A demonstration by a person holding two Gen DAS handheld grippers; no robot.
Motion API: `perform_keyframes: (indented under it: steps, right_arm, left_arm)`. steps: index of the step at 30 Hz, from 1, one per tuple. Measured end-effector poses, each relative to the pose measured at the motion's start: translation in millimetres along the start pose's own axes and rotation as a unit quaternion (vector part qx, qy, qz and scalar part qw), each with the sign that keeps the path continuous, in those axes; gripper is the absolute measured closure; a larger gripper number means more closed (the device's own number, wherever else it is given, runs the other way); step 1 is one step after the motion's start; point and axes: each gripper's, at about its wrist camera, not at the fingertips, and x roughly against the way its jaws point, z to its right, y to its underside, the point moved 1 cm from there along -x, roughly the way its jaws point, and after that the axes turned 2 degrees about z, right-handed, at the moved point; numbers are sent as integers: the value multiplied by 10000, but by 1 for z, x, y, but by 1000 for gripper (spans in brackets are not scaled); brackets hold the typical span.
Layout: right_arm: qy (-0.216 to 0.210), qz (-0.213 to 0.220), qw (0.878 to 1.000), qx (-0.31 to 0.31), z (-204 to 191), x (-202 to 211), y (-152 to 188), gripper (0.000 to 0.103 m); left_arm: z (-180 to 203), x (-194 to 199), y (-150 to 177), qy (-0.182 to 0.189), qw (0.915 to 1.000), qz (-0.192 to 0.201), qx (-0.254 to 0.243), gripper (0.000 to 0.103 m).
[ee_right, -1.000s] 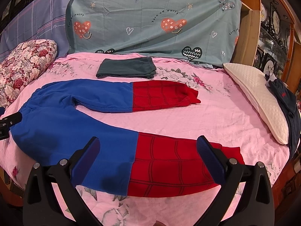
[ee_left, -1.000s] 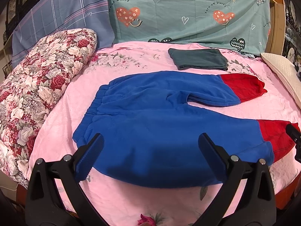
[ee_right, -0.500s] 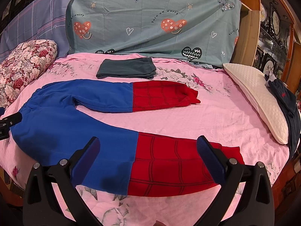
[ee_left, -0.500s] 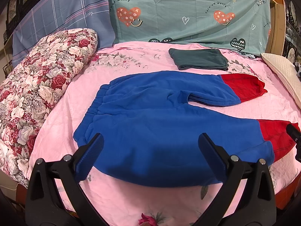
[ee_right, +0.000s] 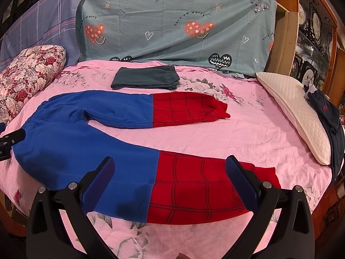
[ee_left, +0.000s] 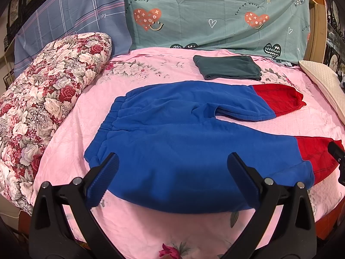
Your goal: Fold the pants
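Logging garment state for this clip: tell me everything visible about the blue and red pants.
The pants look like soft fleece, blue from the gathered waistband to the knees, red with dark web lines below. They lie flat and unfolded on the pink bedsheet, legs spread apart, waistband toward the floral quilt. Neither open gripper touches them.

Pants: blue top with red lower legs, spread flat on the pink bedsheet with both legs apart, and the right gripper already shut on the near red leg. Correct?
Not quite. In the right wrist view the right gripper is open over the near leg of the pants, gripping nothing. The rest holds: blue top, red lower legs, spread flat, legs apart, on the pink bedsheet.
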Motion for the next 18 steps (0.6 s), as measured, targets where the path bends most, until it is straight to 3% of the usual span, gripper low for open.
perform_keyframes:
  steps: [18]
  right_arm:
    - [-5,-12,10000,-5,-2,-1,1,1]
  left_arm:
    - [-1,0,2,6,10000,-2,-6,2]
